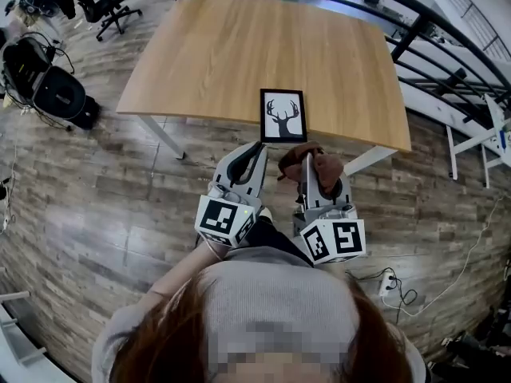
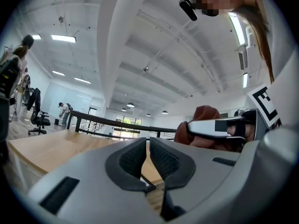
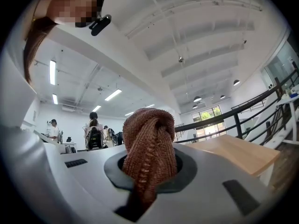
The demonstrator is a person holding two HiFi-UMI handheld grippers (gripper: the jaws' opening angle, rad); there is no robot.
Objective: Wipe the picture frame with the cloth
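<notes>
a black picture frame (image 1: pixel 283 116) with a deer's head printed on white was seen on the wooden table (image 1: pixel 239 54). it was placed at the table's near edge, right of that edge's middle, and appeared to be laid flat. both grippers were held level over the plank floor (image 1: pixel 96 206), just off the table's near edge and pointed towards the table.

the left gripper (image 1: pixel 257 152) was held nearest the table edge, just short of the frame's lower left corner and apart from it. in its own view the left gripper (image 2: pixel 147 160) was shown with its ribbed pads (image 2: pixel 163 160) pressed together on themselves, and the table top was seen beyond them.

the right gripper (image 1: pixel 308 166) was held beside it, a little further from the table's edge. a reddish-brown knitted cloth (image 1: pixel 319 167) was pinched between its jaws. in the right gripper view the cloth (image 3: pixel 148 143) was seen bunched and clamped in the right gripper (image 3: pixel 149 164), a fold being pushed up above the pads.

an office chair (image 1: pixel 108 6) was stood off the table's far left corner. dark bags (image 1: pixel 48 86) were left on the floor to the table's left. a black railing (image 1: pixel 431 30) was run past the table's right side.
</notes>
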